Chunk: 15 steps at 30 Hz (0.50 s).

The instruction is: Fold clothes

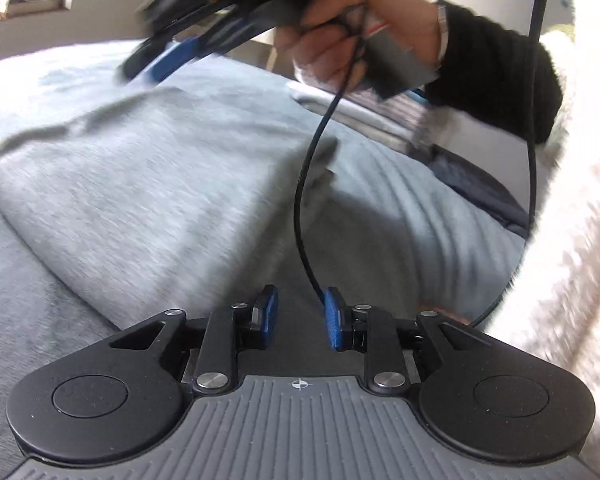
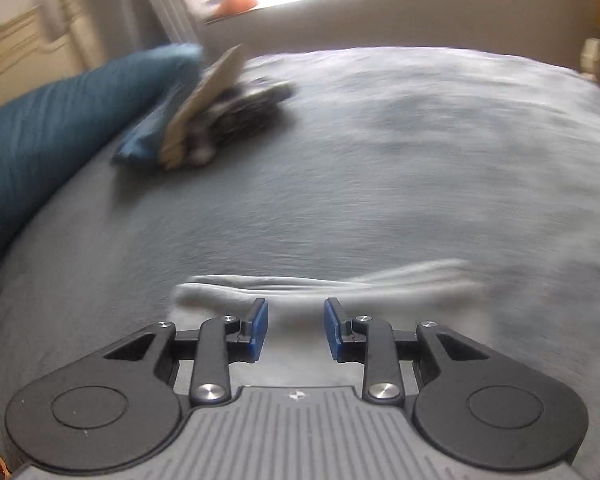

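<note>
On the grey bed cover (image 1: 40, 280), the folded grey garment (image 1: 148, 184) lies ahead of my left gripper (image 1: 300, 318), whose jaws stand narrowly apart and empty. My right gripper (image 2: 296, 330) hovers over pale cloth (image 2: 300, 284), jaws parted, gripping nothing.

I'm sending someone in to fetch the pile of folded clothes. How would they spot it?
Look at the grey bed, then toward its head, where a big teal pillow lies. The small stack of folded clothes leans against that pillow: blue, tan and dark layers, the only multicoloured thing on the bedspread.
</note>
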Each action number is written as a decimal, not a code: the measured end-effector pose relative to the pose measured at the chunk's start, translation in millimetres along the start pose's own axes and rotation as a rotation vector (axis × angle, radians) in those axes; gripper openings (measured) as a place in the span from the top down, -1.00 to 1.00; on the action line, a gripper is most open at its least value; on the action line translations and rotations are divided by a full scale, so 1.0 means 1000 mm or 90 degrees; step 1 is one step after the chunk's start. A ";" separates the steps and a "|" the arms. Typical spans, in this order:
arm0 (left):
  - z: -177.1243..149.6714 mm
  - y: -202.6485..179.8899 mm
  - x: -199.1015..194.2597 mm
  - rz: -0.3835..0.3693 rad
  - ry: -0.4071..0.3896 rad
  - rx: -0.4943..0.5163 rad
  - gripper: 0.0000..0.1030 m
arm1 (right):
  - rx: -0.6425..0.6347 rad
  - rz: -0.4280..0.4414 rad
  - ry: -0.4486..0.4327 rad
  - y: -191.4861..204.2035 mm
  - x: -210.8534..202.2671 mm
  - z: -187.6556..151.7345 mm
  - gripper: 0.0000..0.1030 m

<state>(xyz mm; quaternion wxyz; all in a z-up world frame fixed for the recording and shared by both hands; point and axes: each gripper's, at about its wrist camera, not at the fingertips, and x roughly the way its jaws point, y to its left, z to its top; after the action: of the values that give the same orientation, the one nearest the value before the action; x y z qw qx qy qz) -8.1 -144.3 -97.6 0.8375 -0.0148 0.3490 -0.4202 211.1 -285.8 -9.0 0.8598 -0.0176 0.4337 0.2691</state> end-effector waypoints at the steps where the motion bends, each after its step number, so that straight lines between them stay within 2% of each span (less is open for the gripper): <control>1: -0.002 -0.001 0.001 -0.011 0.008 0.003 0.51 | 0.016 -0.025 0.001 -0.012 -0.007 -0.002 0.38; 4: -0.007 -0.005 0.004 -0.036 0.036 0.014 0.47 | 0.058 -0.073 0.032 -0.043 -0.007 -0.013 0.37; 6: -0.008 -0.009 0.003 -0.045 0.046 0.031 0.47 | 0.082 -0.075 0.077 -0.061 0.014 -0.029 0.35; 7: -0.008 -0.010 0.001 -0.047 0.046 0.044 0.47 | 0.098 -0.065 0.070 -0.067 0.022 -0.037 0.32; 9: -0.004 -0.008 -0.008 -0.053 0.038 0.061 0.42 | 0.111 -0.061 0.042 -0.072 0.023 -0.044 0.03; 10: -0.002 -0.004 -0.015 -0.056 0.032 0.061 0.38 | 0.111 -0.069 0.039 -0.071 0.019 -0.044 -0.04; 13: 0.006 0.011 -0.036 -0.047 0.008 0.047 0.26 | 0.097 -0.090 0.017 -0.064 0.004 -0.047 0.01; 15: 0.015 0.018 -0.048 -0.009 -0.021 0.014 0.14 | 0.064 -0.111 -0.014 -0.055 -0.016 -0.049 0.02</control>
<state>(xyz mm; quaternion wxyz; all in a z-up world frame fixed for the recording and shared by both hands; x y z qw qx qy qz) -6.1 -102.6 -63.9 0.8400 -0.0149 0.3307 -0.4298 194.0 -352.4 -38.8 0.8845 -0.0093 0.4338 0.1712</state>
